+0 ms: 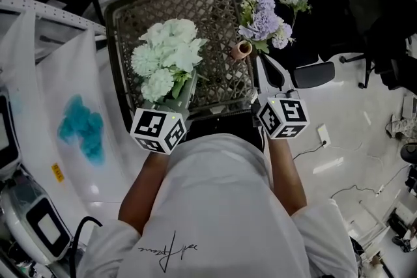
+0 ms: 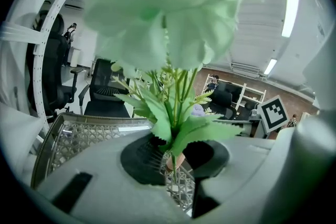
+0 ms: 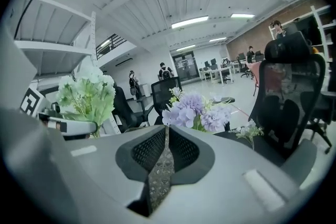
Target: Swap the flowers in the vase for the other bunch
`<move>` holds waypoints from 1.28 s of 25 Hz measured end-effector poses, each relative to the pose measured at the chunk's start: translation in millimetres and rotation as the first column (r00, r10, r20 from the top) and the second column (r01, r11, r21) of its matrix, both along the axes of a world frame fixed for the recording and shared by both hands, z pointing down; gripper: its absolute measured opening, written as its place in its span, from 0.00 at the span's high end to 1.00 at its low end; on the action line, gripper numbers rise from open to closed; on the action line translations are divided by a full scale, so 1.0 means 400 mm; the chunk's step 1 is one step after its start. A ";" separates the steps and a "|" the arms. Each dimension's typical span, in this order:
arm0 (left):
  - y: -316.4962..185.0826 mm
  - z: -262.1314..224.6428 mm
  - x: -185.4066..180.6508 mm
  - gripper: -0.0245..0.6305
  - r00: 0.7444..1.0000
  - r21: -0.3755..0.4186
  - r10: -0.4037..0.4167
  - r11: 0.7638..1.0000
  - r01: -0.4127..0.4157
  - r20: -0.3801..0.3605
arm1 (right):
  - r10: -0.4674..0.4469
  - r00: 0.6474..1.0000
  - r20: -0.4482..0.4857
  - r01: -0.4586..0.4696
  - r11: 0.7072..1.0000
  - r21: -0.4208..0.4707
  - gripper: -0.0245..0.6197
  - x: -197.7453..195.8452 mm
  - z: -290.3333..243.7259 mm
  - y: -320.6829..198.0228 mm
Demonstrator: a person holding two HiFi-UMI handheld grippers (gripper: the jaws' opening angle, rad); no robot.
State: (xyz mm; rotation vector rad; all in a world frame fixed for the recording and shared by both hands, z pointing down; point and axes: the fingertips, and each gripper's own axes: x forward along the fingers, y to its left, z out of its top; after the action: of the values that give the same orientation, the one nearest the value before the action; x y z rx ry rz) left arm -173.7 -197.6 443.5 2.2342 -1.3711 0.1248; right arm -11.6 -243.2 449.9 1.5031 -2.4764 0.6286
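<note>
A white-green flower bunch [image 1: 166,55] hangs over the grey lattice tray [image 1: 215,3]. My left gripper [image 1: 182,101] is shut on its green stems [image 2: 176,128], and the blooms [image 2: 168,8] fill the top of the left gripper view. A small pinkish vase [image 1: 242,49] stands at the tray's right edge. The purple bunch [image 1: 264,19] rises just behind the vase; I cannot tell whether its stems sit in it. My right gripper [image 1: 258,99] is near the tray's front right corner, apart from the vase. Its jaws [image 3: 167,136] are shut with nothing between them, and the purple bunch [image 3: 194,110] shows beyond them.
Black office chairs [image 1: 365,16] stand to the right and behind the tray. A white surface with a blue stain [image 1: 81,127] lies at the left. Cables and a socket [image 1: 322,135] lie on the pale floor at the right.
</note>
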 end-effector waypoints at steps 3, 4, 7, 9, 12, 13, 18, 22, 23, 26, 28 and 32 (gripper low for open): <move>0.003 -0.005 0.000 0.84 1.000 0.002 0.000 1.000 0.000 -0.012 | -0.021 1.000 -0.016 0.022 1.000 0.023 0.95 -0.003 -0.026 0.013; 0.004 -0.007 0.000 0.84 1.000 0.004 0.000 1.000 0.000 -0.014 | -0.034 0.999 -0.021 0.034 0.999 0.027 0.95 -0.006 -0.033 0.018; 0.006 -0.017 -0.001 0.84 1.000 0.010 0.002 1.000 -0.002 -0.019 | -0.061 0.998 -0.018 0.061 0.998 0.030 0.95 -0.013 -0.049 0.035; 0.007 -0.023 -0.003 0.84 1.000 0.014 0.000 1.000 0.000 -0.027 | -0.069 0.998 -0.014 0.069 0.997 0.033 0.95 -0.012 -0.057 0.044; 0.008 -0.029 -0.003 0.84 0.999 0.020 -0.001 1.000 0.002 -0.036 | -0.084 0.996 -0.004 0.084 0.996 0.037 0.95 -0.010 -0.066 0.057; 0.008 -0.031 -0.002 0.84 0.999 0.023 0.000 1.000 0.001 -0.038 | -0.090 0.996 0.008 0.090 0.995 0.037 0.95 -0.010 -0.070 0.061; 0.021 -0.048 0.001 0.84 0.999 0.033 0.019 0.999 -0.017 -0.043 | -0.114 0.992 0.057 0.112 0.993 0.037 0.95 -0.008 -0.090 0.086; 0.031 -0.061 0.001 0.84 0.999 0.041 0.033 0.999 -0.031 -0.043 | -0.133 0.988 0.075 0.130 0.991 0.044 0.95 -0.002 -0.105 0.104; 0.032 -0.063 0.000 0.84 0.998 0.043 0.035 0.998 -0.034 -0.042 | -0.133 0.988 0.084 0.130 0.991 0.042 0.95 0.000 -0.107 0.107; 0.033 -0.070 0.002 0.84 0.998 0.048 0.044 0.998 -0.042 -0.044 | -0.130 0.988 0.080 0.127 0.991 0.036 0.95 0.008 -0.109 0.118; 0.035 -0.075 0.005 0.84 0.997 0.054 0.052 0.997 -0.049 -0.049 | -0.131 0.987 0.093 0.129 0.991 0.033 0.95 0.009 -0.115 0.126; 0.039 -0.086 0.011 0.84 0.996 0.063 0.066 0.996 -0.062 -0.054 | -0.131 0.982 0.133 0.128 0.991 0.032 0.95 0.014 -0.132 0.133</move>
State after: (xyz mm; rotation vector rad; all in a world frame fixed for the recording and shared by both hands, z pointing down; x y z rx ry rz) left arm -169.2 -181.9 409.3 2.3149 -1.2906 0.0431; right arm -6.0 -189.9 397.1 1.3343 -2.6649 0.7012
